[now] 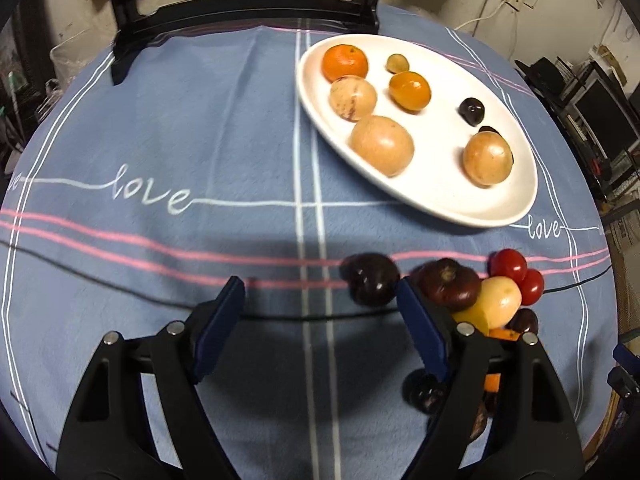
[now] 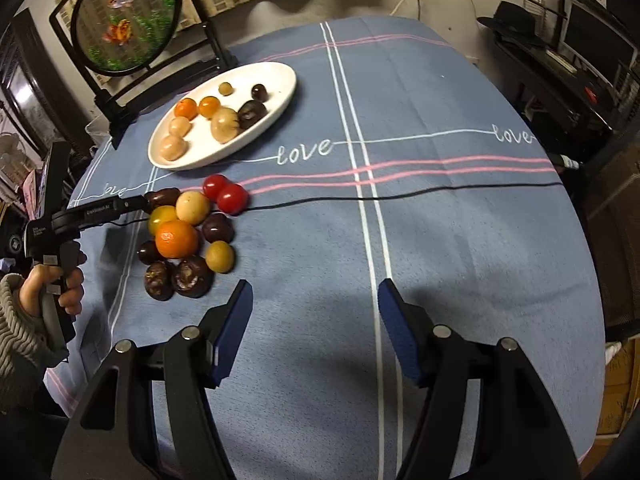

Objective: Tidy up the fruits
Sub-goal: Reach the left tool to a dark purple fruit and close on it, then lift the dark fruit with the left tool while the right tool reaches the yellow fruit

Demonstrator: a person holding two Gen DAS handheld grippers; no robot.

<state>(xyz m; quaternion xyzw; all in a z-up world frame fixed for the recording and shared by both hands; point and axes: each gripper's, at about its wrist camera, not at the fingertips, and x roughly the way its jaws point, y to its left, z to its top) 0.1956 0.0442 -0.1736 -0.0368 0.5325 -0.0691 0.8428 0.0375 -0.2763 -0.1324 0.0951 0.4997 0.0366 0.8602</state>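
Round framed picture (image 2: pixel 126 16), person's hand (image 2: pixel 60 284): right wrist view only.

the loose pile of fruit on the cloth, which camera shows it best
The right wrist view. There the loose pile lies whole and sharp on the tablecloth, below the white plate. In the left wrist view the pile is blurred and partly hidden behind a finger of the left gripper.

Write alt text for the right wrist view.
An open claw hangs over a blue tablecloth, holding nothing. To its left lies a pile of fruit, with a white plate of more fruit behind it. A hand holds a second claw at the left edge.
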